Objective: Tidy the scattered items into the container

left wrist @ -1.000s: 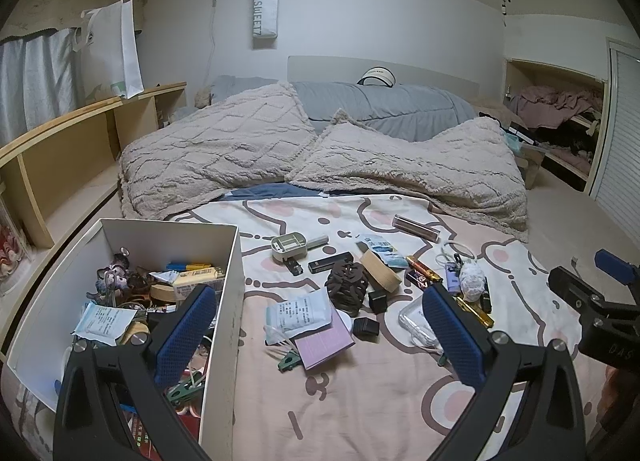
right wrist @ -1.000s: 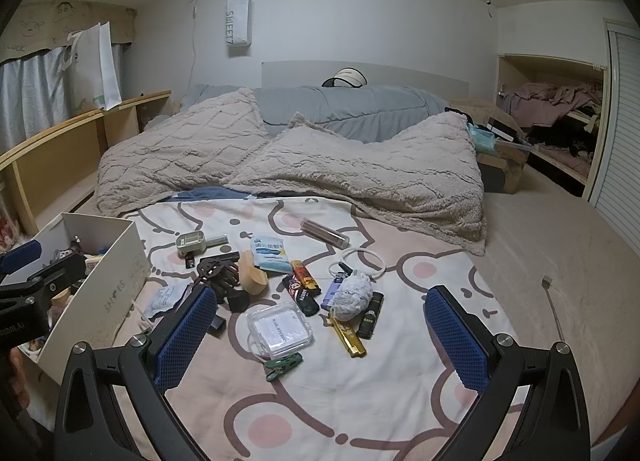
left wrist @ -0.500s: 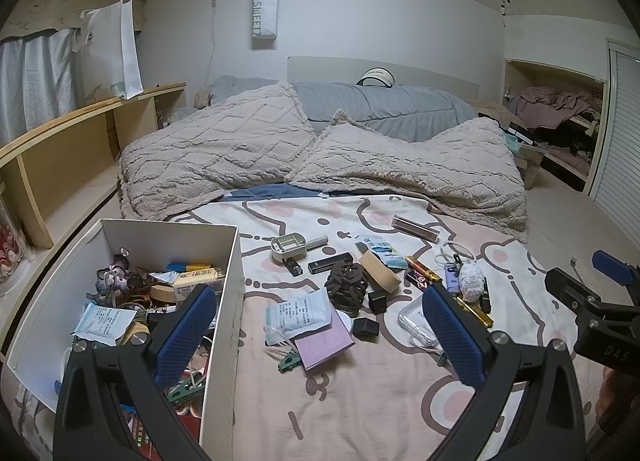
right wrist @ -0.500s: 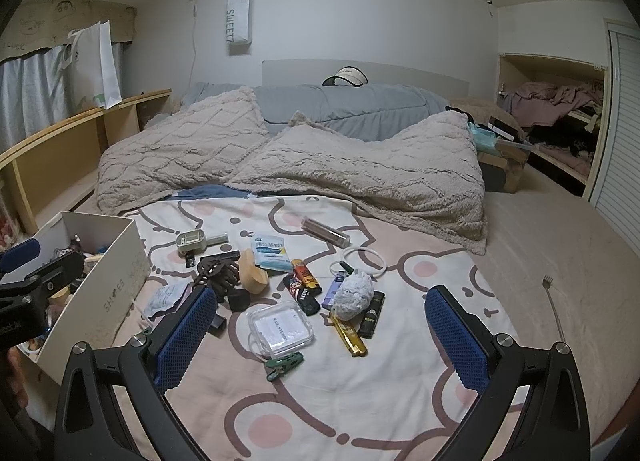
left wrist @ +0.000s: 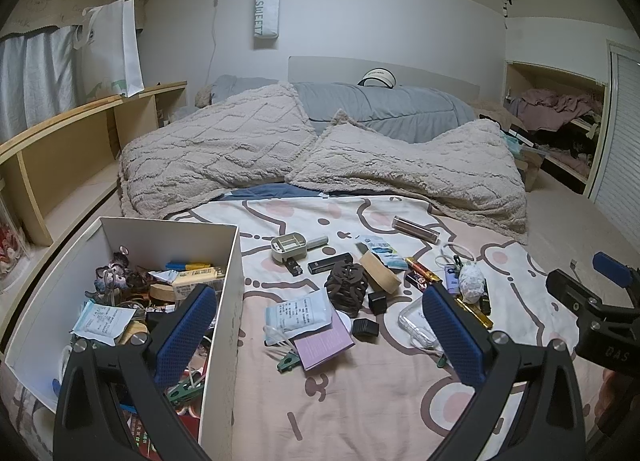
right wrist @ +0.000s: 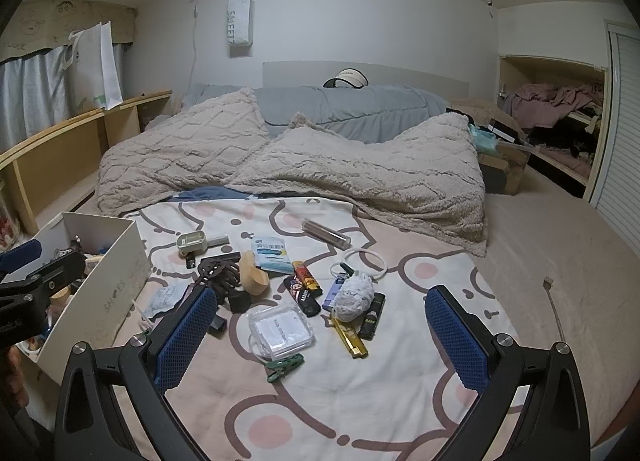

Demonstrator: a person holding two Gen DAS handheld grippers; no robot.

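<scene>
A white box (left wrist: 224, 301) holding several small items stands at the left on the bed; it also shows in the right wrist view (right wrist: 116, 285). Scattered items lie on the patterned sheet: a purple card (left wrist: 324, 345), a white packet (left wrist: 300, 311), a dark hair claw (left wrist: 346, 289), a clear case (right wrist: 280, 327), a green clip (right wrist: 285, 365), a gold lighter (right wrist: 352, 339), a white ball (right wrist: 354, 297). My left gripper (left wrist: 320, 333) is open and empty above the box edge and sheet. My right gripper (right wrist: 320, 333) is open and empty above the items.
Two beige pillows (left wrist: 320, 153) and a grey duvet (left wrist: 384, 109) lie behind the items. A wooden shelf (left wrist: 60, 149) runs along the left. A closet (left wrist: 560, 129) is at the right. A cable end (right wrist: 548, 283) lies on the bare mattress at the right.
Both views have barely shifted; the right gripper drifted slightly. Nothing was picked up or released.
</scene>
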